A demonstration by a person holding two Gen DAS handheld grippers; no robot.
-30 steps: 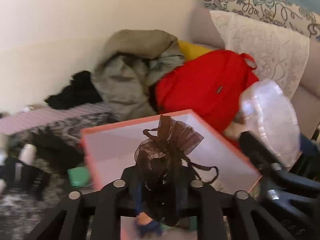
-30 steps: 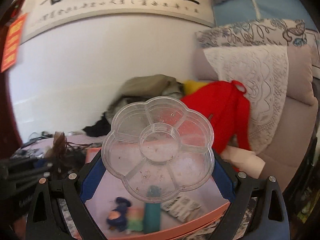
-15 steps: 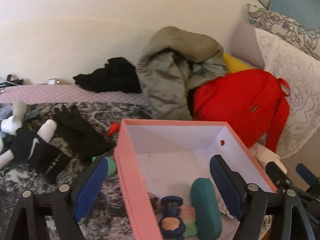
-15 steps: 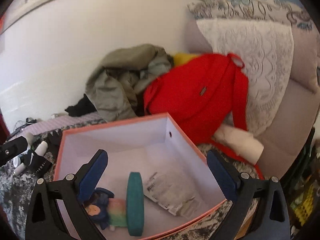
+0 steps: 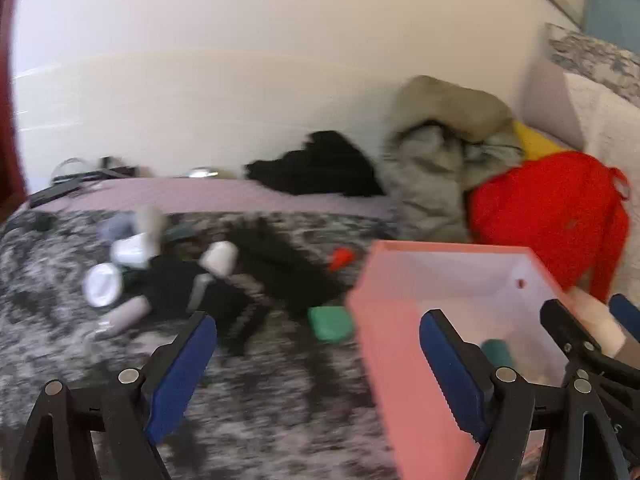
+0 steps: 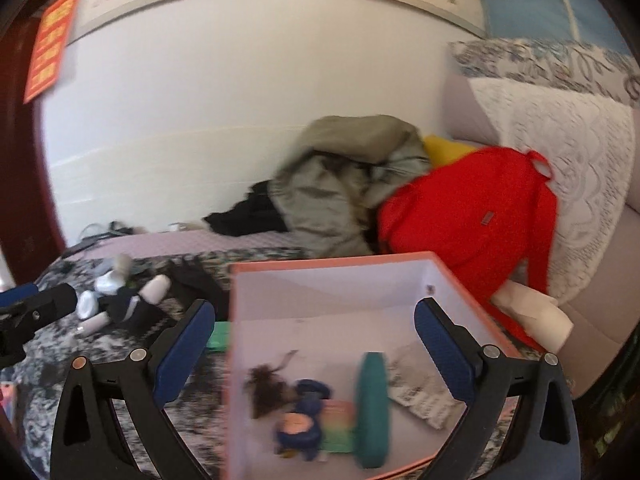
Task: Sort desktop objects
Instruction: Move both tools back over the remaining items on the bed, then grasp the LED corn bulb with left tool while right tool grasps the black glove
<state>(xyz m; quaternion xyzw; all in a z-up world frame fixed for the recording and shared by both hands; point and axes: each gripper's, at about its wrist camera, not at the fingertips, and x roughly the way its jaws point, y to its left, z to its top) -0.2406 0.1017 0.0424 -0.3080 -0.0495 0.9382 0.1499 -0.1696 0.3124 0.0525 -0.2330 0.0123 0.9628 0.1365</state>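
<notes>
1. Ahead of the right gripper, jaws spread wide with nothing between them, sits the pink box. Its open top lies directly under and beyond the fingertips.
2. Inside the box, between the right gripper's fingers as that view frames them: a dark mesh pouch, a blue figure, a teal case standing on edge, and a printed packet toward the right finger. These count as sorted.
3. The left gripper is also spread wide and empty. It points past the box's left wall toward the patterned bed cover.
4. Left of and beyond the left gripper, unsorted items lie on the cover: white bottles, a black glove, a second dark glove, and a small red piece. Motion blur obscures finer detail.
5. A green pad rests just beside the box's left wall, between the left gripper's fingers in that view.
6. Behind the box, well beyond both grippers: a grey coat and a red bag.
7. Progress, as a judgement: the task is partly done. Several items are boxed and roughly as many remain outside. The green pad appears the closest candidate for the next pick.
</notes>
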